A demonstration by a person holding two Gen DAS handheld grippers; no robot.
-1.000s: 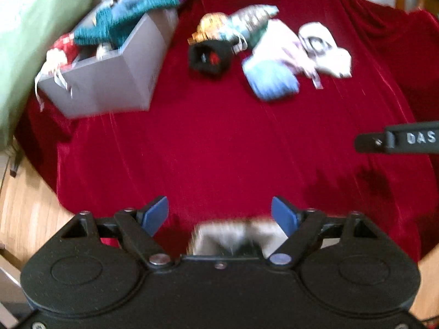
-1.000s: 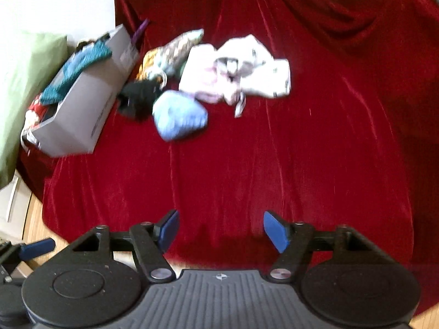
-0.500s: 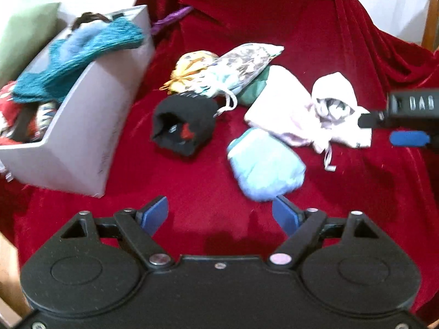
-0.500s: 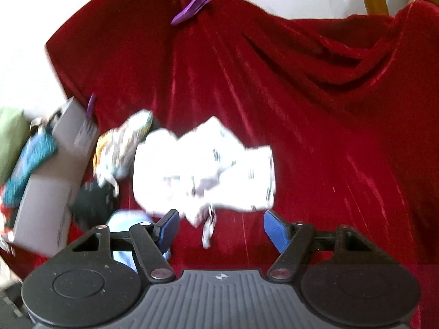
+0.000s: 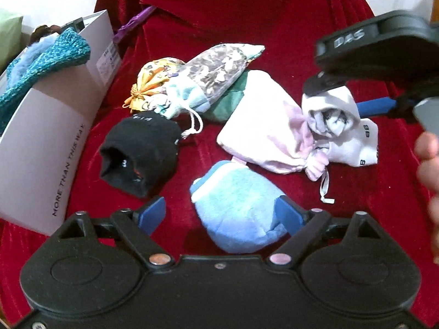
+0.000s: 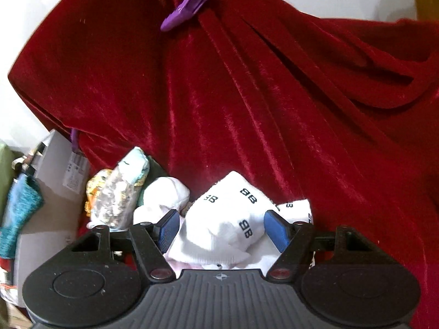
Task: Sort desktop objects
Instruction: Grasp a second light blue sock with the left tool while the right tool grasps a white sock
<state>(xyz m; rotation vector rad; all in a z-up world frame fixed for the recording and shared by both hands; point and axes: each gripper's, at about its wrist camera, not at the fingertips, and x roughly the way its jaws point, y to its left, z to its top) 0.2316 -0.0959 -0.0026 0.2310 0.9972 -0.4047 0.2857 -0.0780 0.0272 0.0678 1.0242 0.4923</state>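
Observation:
A light blue plush pouch (image 5: 236,208) lies on the red velvet cloth between the fingers of my open left gripper (image 5: 219,215), nearer its right finger. A black sock roll (image 5: 140,153), a pink drawstring bag (image 5: 263,134), a patterned pouch (image 5: 214,74) and a yellow pouch (image 5: 153,79) lie beyond. My right gripper (image 6: 221,231) is open with its fingers on either side of a white rolled sock (image 6: 227,222) marked "BB"; it also shows in the left wrist view (image 5: 337,118).
A grey box (image 5: 46,137) with a teal knit item (image 5: 41,63) stands at the left. Purple clips (image 6: 189,5) hold the cloth (image 6: 274,96) at the back. A person's hand (image 5: 428,164) is at the right edge.
Both grippers moved forward toward the pile. The left now has the blue pouch between its fingers; the right now has the white sock between its fingers. Both stayed open.

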